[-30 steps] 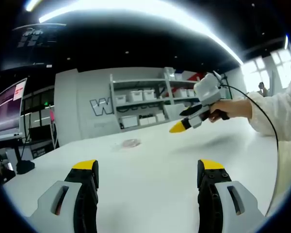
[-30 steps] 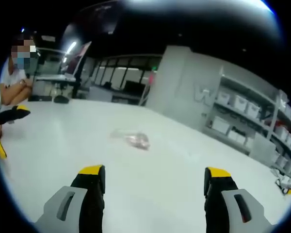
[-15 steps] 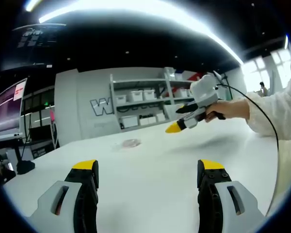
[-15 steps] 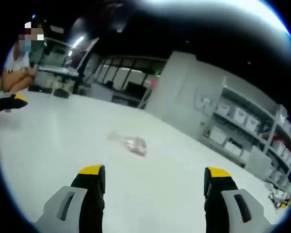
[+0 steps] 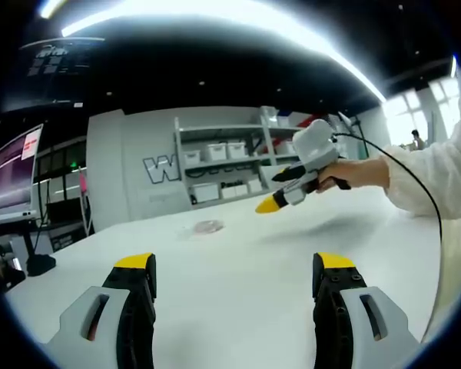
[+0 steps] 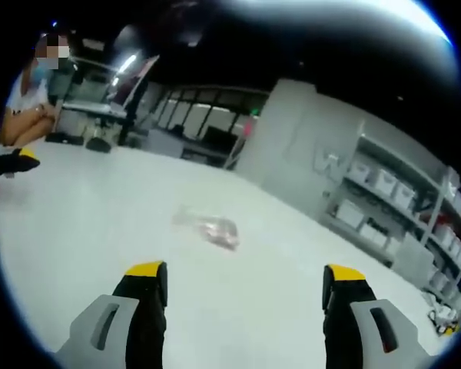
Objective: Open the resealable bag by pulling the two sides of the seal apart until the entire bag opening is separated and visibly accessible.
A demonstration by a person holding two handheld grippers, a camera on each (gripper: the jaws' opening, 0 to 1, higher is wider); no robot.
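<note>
Left gripper view shows the small clear resealable plastic bag with pinkish contents (image 5: 205, 227) lying flat on the white tabletop (image 5: 246, 269), well out toward the far edge, with nothing touching it. In the right gripper view the same bag (image 6: 207, 227) lies on bare tabletop (image 6: 100, 231) ahead of the jaws and apart from them. The seal looks unopened, though the bag is too small in both views to confirm this.

Risks, as judged from this position:
- The bag is thin, limp and flat on a smooth surface. A jaw coming down on it may slide it away rather than lift an edge.
- The two sides of the seal lie pressed together. One gripper could pinch both layers at once, and pulling would then drag the whole bag instead of parting it.
- Loose contents could spill if the mouth opens while tilted.

Gripper state:
- Left gripper (image 5: 234, 269): black jaws with yellow tips set wide apart, holding nothing, above the near tabletop.
- Right gripper (image 6: 244, 278): jaws likewise spread wide and empty in its own view. In the left gripper view it (image 5: 267, 204) is held in the air in a person's hand (image 5: 352, 173), above the tabletop and to one side of the bag.
</note>
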